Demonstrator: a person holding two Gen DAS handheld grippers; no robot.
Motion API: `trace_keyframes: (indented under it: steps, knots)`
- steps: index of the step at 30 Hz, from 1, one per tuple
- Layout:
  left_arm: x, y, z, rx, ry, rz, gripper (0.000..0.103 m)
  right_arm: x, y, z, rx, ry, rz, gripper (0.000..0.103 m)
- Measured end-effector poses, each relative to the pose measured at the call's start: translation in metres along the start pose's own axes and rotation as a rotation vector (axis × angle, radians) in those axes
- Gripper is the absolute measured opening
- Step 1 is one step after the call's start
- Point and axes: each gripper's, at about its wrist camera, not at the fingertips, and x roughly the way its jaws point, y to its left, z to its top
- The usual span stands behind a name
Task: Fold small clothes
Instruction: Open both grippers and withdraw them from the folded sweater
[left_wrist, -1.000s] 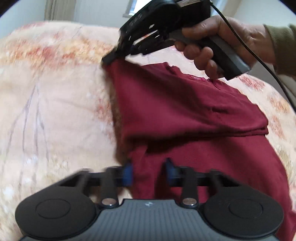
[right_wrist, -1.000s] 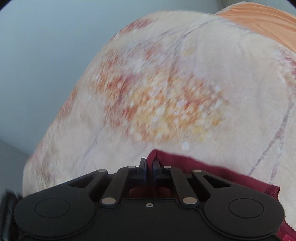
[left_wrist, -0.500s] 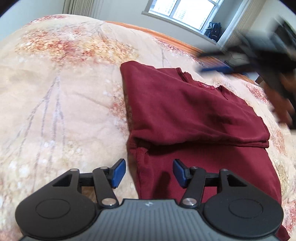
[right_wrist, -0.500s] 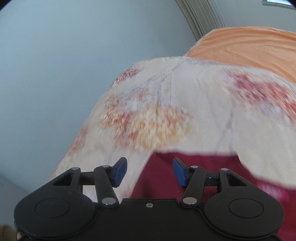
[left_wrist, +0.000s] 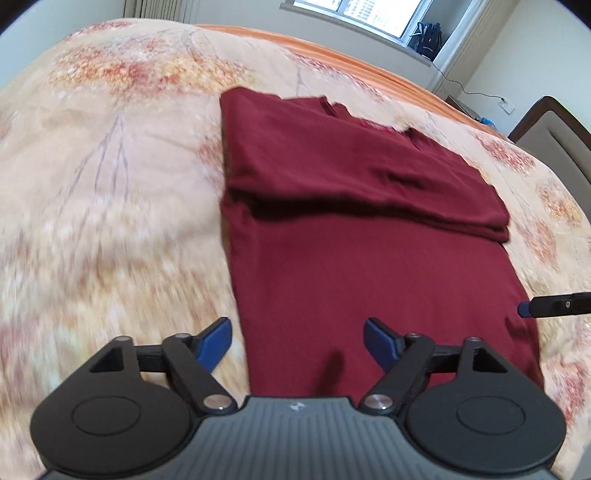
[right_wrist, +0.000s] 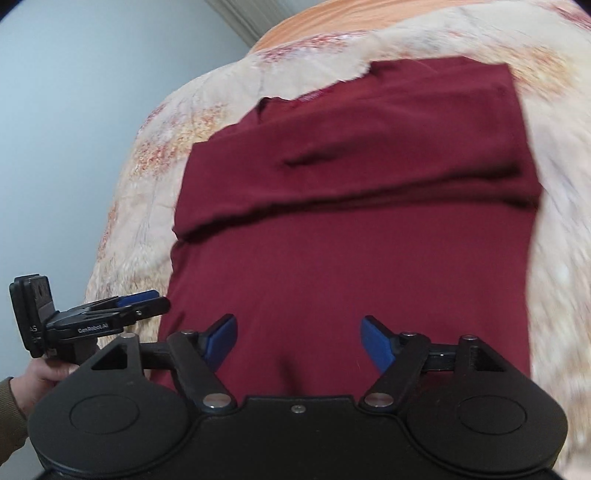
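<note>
a dark red shirt (left_wrist: 369, 206) lies flat on a bed covered by a cream blanket (left_wrist: 110, 184) with orange and red floral print. its far part is folded over toward the near part, so a doubled band runs across the cloth with a shadowed fold edge, and the single layer below it reaches toward both cameras. the collar sits at the far edge.

the left gripper (left_wrist: 297, 338) hangs over the near left edge of the shirt, its jaws opening, blue pads spread wide with nothing pinched; the left pad is over the blanket, the right pad over red cloth. the right gripper (right_wrist: 298, 338) hangs over the near middle of the shirt, its jaws also opening, pads wide apart and gripping nothing.

in the right wrist view a hand (right_wrist: 48, 373) in an olive sleeve holds the left gripper at the near left. beyond the bed, a window (left_wrist: 354, 14) and a chair (left_wrist: 554, 136) stand far right.
</note>
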Motion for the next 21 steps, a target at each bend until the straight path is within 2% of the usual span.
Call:
trace_keyframes:
  steps: [4, 12, 15, 17, 19, 21]
  knots:
    - [-0.019, -0.013, -0.036, -0.024, 0.038, -0.021, 0.089, -0.03, -0.013, -0.033, 0.036, -0.021, -0.036, 0.084]
    - [-0.054, -0.019, -0.107, -0.081, 0.129, 0.023, 0.089, -0.077, -0.044, -0.084, 0.106, -0.023, -0.077, 0.087]
    - [-0.063, -0.014, -0.128, -0.131, 0.143, 0.021, 0.089, -0.08, -0.067, -0.106, 0.154, 0.03, -0.058, 0.084]
    - [-0.068, -0.01, -0.137, -0.167, 0.144, 0.023, 0.088, -0.078, -0.082, -0.121, 0.22, 0.072, -0.038, 0.078]
    - [-0.075, -0.009, -0.142, -0.188, 0.137, 0.036, 0.088, -0.078, -0.092, -0.136, 0.292, 0.082, -0.011, 0.074]
    - [-0.083, -0.008, -0.144, -0.201, 0.127, 0.055, 0.088, -0.085, -0.093, -0.147, 0.3, 0.067, -0.017, 0.073]
